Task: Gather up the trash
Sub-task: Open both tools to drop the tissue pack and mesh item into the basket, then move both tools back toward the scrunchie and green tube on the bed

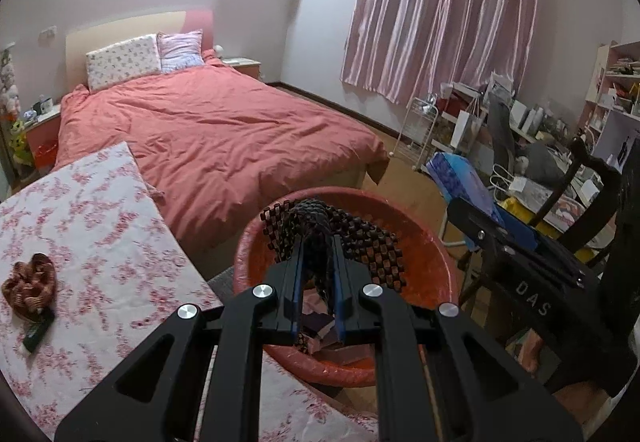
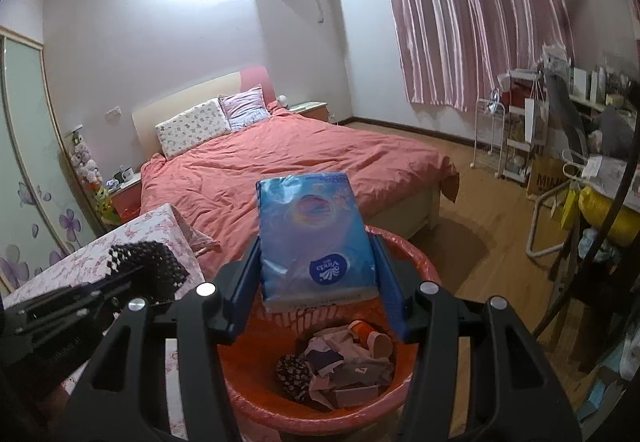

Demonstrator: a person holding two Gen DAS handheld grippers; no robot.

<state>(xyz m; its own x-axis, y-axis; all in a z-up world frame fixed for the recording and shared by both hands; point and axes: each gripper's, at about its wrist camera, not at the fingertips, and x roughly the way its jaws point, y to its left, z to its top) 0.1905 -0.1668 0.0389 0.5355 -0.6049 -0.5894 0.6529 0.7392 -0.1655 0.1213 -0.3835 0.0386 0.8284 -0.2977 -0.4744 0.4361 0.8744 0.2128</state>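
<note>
My left gripper [image 1: 317,242] is shut on a dark woven beaded piece [image 1: 360,242] and holds it over the red trash bin [image 1: 436,254]. It also shows in the right wrist view [image 2: 148,266] at the left. My right gripper [image 2: 318,242] is shut on a blue Vinda tissue pack [image 2: 316,234] above the same bin [image 2: 424,274]. The bin holds crumpled paper [image 2: 344,362], a paper cup [image 2: 376,340] and a dark patterned scrap [image 2: 294,374].
A floral-covered table [image 1: 100,254] at the left carries a brown crumpled item [image 1: 30,284] and a dark green wrapper [image 1: 38,330]. A bed with a red cover [image 1: 224,145] lies behind. A cluttered desk and dark chair [image 1: 580,209] stand at the right.
</note>
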